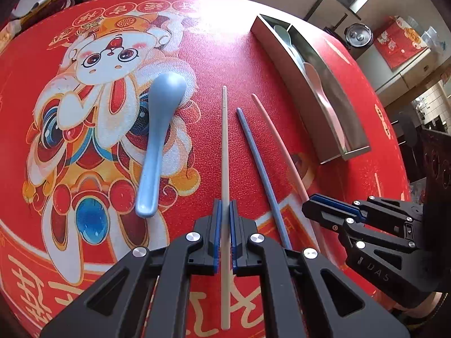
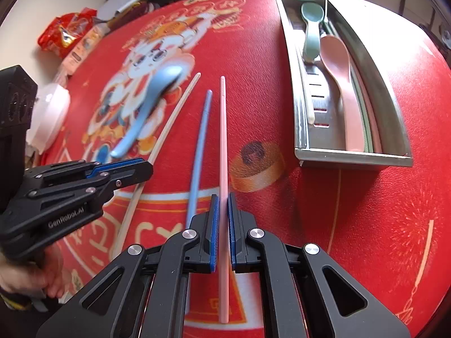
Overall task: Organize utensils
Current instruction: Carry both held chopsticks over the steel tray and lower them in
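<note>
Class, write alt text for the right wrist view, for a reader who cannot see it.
The right tool is shut on a pink chopstick above a red printed tablecloth. A blue chopstick, white chopstick and blue spoon lie left of it. A metal tray at upper right holds a green spoon and pink spoon.

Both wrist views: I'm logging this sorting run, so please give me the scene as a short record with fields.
left gripper: shut on the white chopstick
right gripper: shut on the pink chopstick
blue chopstick: loose on the red table mat, between the other two
blue spoon: on the mat, left of the chopsticks
metal tray: holds a green spoon and a pink spoon
</note>
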{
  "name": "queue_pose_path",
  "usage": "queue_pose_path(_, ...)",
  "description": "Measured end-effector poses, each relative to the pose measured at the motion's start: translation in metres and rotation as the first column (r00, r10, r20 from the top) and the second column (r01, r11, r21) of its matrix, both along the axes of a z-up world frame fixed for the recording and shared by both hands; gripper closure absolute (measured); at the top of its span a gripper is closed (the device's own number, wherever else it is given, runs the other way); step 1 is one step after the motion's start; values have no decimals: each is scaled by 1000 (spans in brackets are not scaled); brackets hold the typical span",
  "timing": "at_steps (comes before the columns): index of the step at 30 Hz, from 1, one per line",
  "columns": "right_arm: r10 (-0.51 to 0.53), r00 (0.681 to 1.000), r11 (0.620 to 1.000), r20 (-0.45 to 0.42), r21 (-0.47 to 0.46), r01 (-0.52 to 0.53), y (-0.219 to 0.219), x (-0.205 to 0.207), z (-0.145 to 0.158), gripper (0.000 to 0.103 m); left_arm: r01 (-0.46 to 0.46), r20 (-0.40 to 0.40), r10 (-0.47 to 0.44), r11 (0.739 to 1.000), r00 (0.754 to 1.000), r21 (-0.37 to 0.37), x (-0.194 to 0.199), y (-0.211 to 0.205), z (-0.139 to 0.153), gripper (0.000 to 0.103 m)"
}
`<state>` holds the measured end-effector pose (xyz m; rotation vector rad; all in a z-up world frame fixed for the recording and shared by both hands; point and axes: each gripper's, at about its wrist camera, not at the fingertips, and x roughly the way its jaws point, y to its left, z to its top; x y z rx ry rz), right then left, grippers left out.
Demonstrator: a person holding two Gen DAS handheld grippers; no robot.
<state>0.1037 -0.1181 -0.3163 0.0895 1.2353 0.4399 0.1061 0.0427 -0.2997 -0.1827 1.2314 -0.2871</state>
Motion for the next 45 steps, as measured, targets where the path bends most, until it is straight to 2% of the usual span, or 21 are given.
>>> queue_pose_path(9, -57, 998, 995, 13, 78, 56, -18, -1, 18, 97, -58, -21, 56, 991, 998, -122, -6, 20, 18, 97)
queue_pose_path(16, -85, 995, 991, 48, 107, 80, -28, 3, 34, 97, -51, -1, 51, 987, 999, -154, 4, 15, 38, 97)
queue_pose_path(23, -169, 983, 978, 65, 139, 159, -55, 26, 48, 97, -38, 10, 41, 979, 999, -201, 31, -8, 54, 97)
queue_pose_path(32, -208, 973, 975, 100, 102, 198, -88, 73, 56, 97, -18, 14, 22, 976, 1000, -217, 82, -57, 59, 97)
queue_pose_path(41, -211, 971, 977, 112, 42, 208, -107, 125, 50, 97, -93, -17, 92, 957, 996, -276, 135, -88, 52, 97)
queue_pose_path(45, -188, 976, 982, 110, 18, 187, -105, 141, 44, 97, -116, -32, 112, 958, 993, -261, 145, -96, 42, 97)
